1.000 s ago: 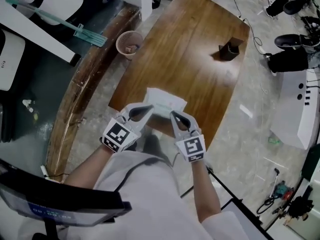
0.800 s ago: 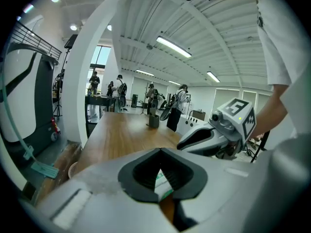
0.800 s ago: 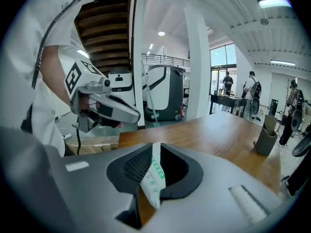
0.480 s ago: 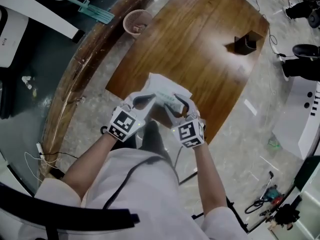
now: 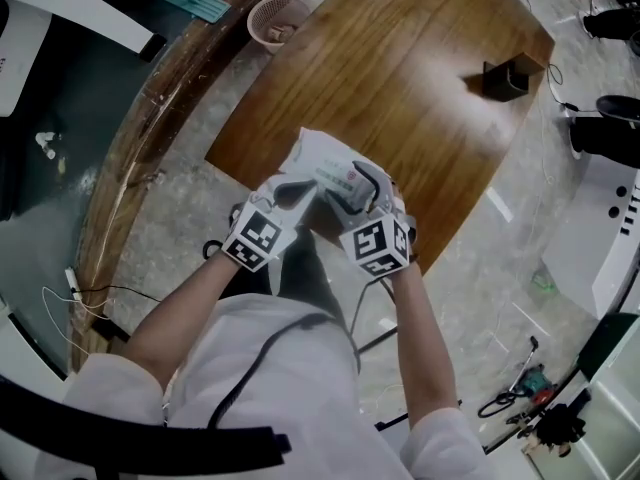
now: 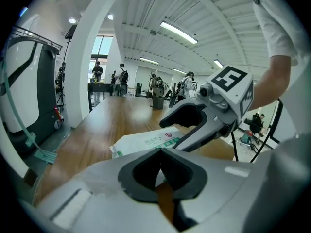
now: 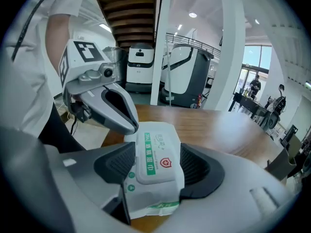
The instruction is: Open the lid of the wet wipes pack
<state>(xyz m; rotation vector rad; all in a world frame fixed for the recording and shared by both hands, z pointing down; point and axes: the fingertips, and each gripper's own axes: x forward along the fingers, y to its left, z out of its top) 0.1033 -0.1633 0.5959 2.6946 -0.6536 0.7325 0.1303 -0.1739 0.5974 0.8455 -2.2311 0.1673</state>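
The wet wipes pack is white with green print and lies at the near edge of the wooden table. Its flip lid, which bears a red shield, is down. My left gripper is shut on the pack's left edge; in the left gripper view its jaws meet with the pack just beyond. My right gripper is open and its jaws have just been opening. In the right gripper view they straddle the lid end of the pack, one pad on each side.
A black box stands far right on the table. A pink basket sits on the floor past the table's left corner, beside a long wooden bench. Cables and gear lie on the floor at right.
Both grippers and the pack have come down toward the table's near edge. The right gripper let go of the pack's edge, rolled, and its jaws spread wide around the pack.
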